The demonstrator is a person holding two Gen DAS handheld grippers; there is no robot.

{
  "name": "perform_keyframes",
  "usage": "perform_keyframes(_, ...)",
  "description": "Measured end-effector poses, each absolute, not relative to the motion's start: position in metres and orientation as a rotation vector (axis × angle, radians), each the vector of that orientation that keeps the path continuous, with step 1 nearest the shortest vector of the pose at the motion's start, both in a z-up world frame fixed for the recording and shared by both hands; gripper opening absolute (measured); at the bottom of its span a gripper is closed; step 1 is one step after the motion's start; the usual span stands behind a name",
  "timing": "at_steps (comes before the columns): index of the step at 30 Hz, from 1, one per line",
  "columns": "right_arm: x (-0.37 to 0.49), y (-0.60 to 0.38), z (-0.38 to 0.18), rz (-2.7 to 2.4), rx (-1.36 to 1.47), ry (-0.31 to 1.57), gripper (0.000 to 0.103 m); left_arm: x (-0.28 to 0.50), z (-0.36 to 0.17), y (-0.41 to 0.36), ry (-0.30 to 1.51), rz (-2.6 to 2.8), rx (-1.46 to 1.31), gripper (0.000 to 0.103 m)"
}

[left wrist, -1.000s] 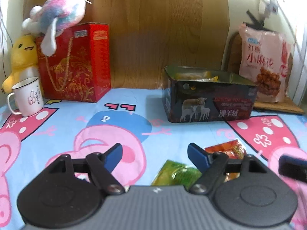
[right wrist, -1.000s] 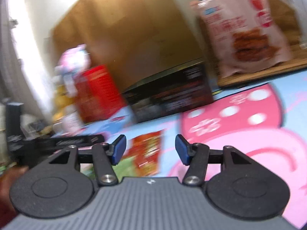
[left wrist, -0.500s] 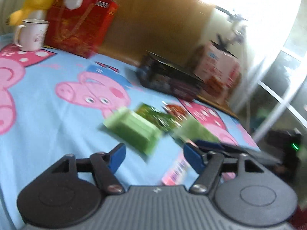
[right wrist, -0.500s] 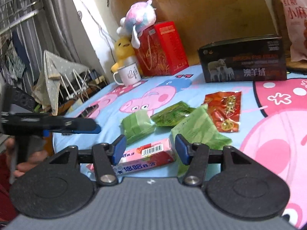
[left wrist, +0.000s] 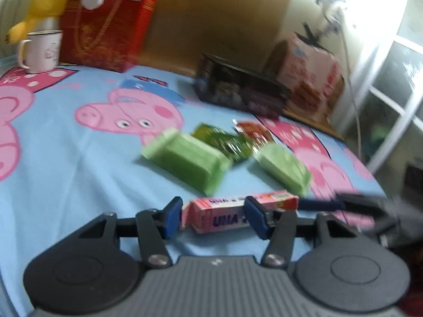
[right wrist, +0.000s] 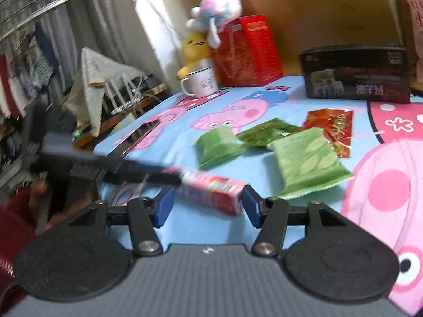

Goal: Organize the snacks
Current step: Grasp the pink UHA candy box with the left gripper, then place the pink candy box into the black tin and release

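Observation:
A pink snack box [left wrist: 232, 212] lies on the cartoon-pig cloth, between the open fingers of my left gripper [left wrist: 214, 218]. In the right wrist view the same box [right wrist: 211, 190] lies just ahead of my open right gripper [right wrist: 206, 206]. Beyond lie two light green packets [left wrist: 185, 161] [left wrist: 284, 167], a dark green packet [left wrist: 224, 142] and a red packet [left wrist: 255, 132]. The same snacks show in the right wrist view: green packets [right wrist: 219, 146] [right wrist: 306, 163], dark green [right wrist: 267, 132], red [right wrist: 333, 129]. A dark open tin [left wrist: 238, 92] [right wrist: 354, 74] stands at the back.
A white mug [left wrist: 39, 51], a red gift box [left wrist: 105, 26] and a yellow plush [left wrist: 39, 8] stand at the back left. A big pink snack bag [left wrist: 309, 76] leans at the back right. The table edge drops off on the left in the right wrist view [right wrist: 105, 153].
Both grippers pulled back from the tin toward the near edge and came down to the pink box. The left fingers now flank it. Both stay open.

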State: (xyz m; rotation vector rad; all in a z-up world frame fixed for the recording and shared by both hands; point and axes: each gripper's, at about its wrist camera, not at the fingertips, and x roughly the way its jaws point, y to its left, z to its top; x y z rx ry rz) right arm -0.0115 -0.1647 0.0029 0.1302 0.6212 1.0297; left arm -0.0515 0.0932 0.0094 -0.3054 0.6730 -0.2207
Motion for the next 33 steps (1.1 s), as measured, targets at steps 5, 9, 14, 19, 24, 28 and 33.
perform_keyframes(5, -0.015, -0.159, 0.004, 0.964, 0.040, 0.613, 0.059, -0.052, 0.015, 0.104, 0.647, -0.225, -0.339, 0.057)
perform_keyframes(9, -0.010, -0.152, 0.001, 0.937, 0.025, 0.623, 0.059, -0.052, 0.012, 0.108, 0.667, -0.227, -0.349, 0.057)
perform_keyframes(14, -0.005, -0.137, -0.001, 0.915, -0.041, 0.616, 0.059, -0.047, 0.004, 0.104, 0.698, -0.240, -0.360, 0.052)
perform_keyframes(19, -0.003, -0.131, -0.002, 0.877, -0.072, 0.595, 0.041, -0.042, 0.006, 0.098, 0.695, -0.227, -0.354, 0.045)
perform_keyframes(24, -0.002, -0.142, 0.011, 0.869, -0.019, 0.576, 0.038, -0.034, 0.026, 0.102, 0.647, -0.258, -0.359, 0.046)
perform_keyframes(28, 0.009, -0.149, 0.027, 0.838, 0.027, 0.500, 0.038, -0.008, 0.050, 0.093, 0.579, -0.270, -0.295, 0.045)
perform_keyframes(33, 0.046, -0.154, 0.037, 0.761, 0.066, 0.455, 0.038, 0.052, 0.069, 0.076, 0.549, -0.286, -0.259, 0.046)
